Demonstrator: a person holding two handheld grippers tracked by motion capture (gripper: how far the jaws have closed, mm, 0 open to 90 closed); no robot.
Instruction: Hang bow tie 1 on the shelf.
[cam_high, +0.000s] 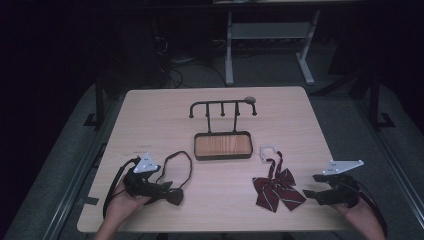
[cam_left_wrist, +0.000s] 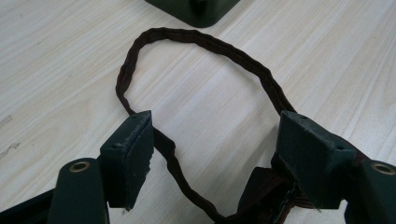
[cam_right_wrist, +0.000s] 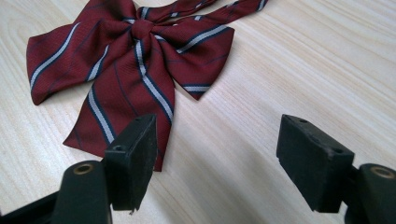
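The dark bow tie (cam_high: 172, 195) lies on the table (cam_high: 150, 115) at roughly the 7 o'clock position of the hook stand (cam_high: 222, 130), its thin neck strap (cam_left_wrist: 196, 42) looped toward 12 o'clock. The left gripper (cam_left_wrist: 215, 144) straddles it with jaws apart, one jaw beside the strap and the other over the knot; nothing is clamped. For a secure pick-up, the jaws should probably close on the thick knot rather than the strap, which is a narrow, ribbed, limp band likely to slip or twist. At 3 o'clock from it lies the striped bow tie (cam_right_wrist: 126, 60), woven maroon cloth with pale stripes, soft and flat. The right gripper (cam_right_wrist: 217, 144) hovers near its lower edge, jaws apart and empty. The stand is dark rigid metal with a wood-grain tray.
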